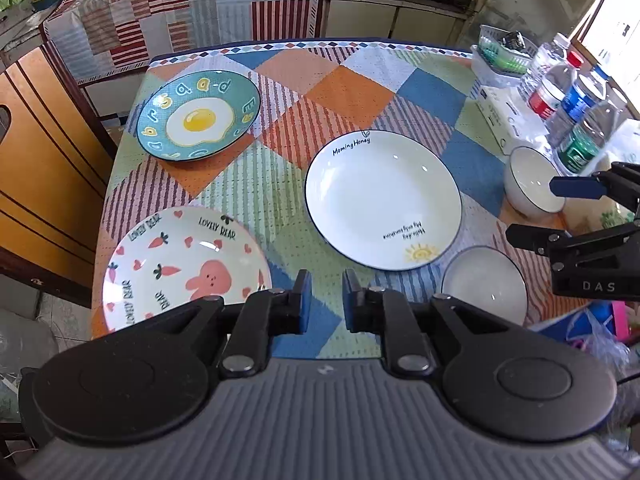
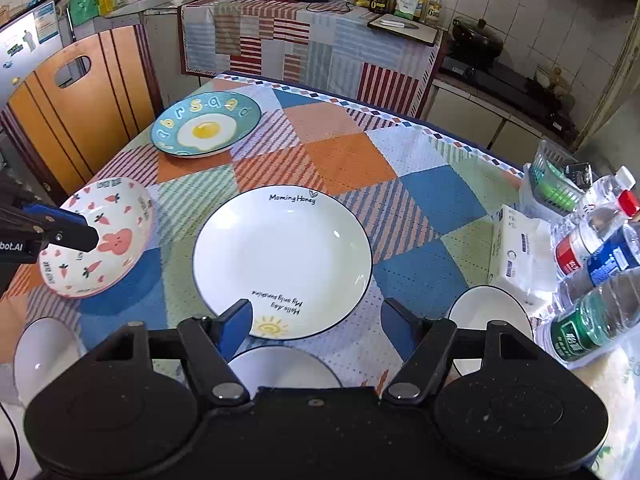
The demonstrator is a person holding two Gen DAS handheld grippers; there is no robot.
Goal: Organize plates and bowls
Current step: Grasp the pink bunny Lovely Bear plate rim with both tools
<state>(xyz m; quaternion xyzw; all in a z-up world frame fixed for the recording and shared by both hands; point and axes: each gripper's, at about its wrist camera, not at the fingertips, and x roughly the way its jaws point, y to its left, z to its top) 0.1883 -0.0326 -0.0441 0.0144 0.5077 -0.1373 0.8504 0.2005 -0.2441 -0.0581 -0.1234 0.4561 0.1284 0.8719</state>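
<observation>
Three plates lie on the patchwork tablecloth: a teal fried-egg plate (image 1: pixel 198 114) (image 2: pixel 206 128) at the far left, a white "Morning Honey" plate (image 1: pixel 382 200) (image 2: pixel 282 264) in the middle, and a bunny-and-carrot plate (image 1: pixel 184 268) (image 2: pixel 100 236) at the near left. White blue-rimmed bowls (image 1: pixel 534 180) (image 1: pixel 484 284) stand at the right; the right wrist view shows three (image 2: pixel 490 320) (image 2: pixel 284 368) (image 2: pixel 44 352). My left gripper (image 1: pixel 326 300) (image 2: pixel 90 230) hovers by the bunny plate, jaws slightly apart and empty. My right gripper (image 2: pixel 316 320) (image 1: pixel 554 212) hangs wide open above the near bowls, holding nothing.
Several water bottles (image 1: pixel 572 108) (image 2: pixel 600 256), a tissue pack (image 2: pixel 516 248) and a small basket (image 2: pixel 556 176) crowd the table's right edge. A wooden chair (image 1: pixel 44 152) (image 2: pixel 80 100) stands at the left. A cloth-covered counter (image 2: pixel 304 44) is behind.
</observation>
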